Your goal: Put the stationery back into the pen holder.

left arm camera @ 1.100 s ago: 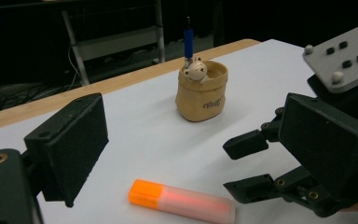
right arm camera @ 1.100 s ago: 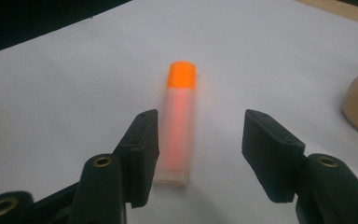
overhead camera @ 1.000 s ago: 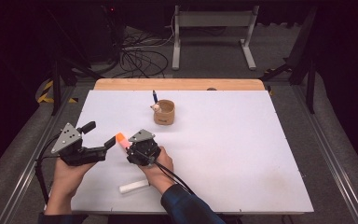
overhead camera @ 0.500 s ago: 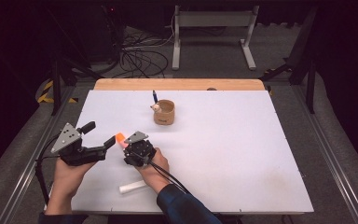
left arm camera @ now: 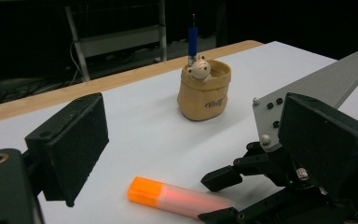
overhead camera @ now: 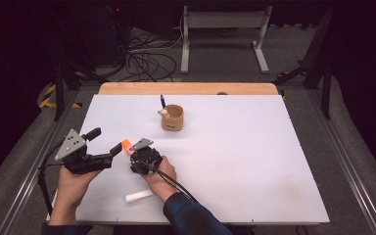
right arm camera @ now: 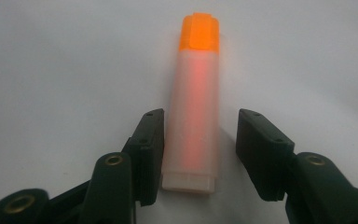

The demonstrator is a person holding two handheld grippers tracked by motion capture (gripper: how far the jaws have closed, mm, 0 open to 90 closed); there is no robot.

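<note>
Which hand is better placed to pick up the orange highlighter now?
Right. The right claw already straddles the highlighter lying on the table, its jaws just closing, one side not yet touching. The left claw is open and held beside it, aimed toward the cup.

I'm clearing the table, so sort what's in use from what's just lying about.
In use:
- orange highlighter, lying between the jaws of the right tongs, which have just been closing, a gap left on one side
- left tongs, open beside it

Lying about:
- tan pen cup with blue pen
- white stick
</note>
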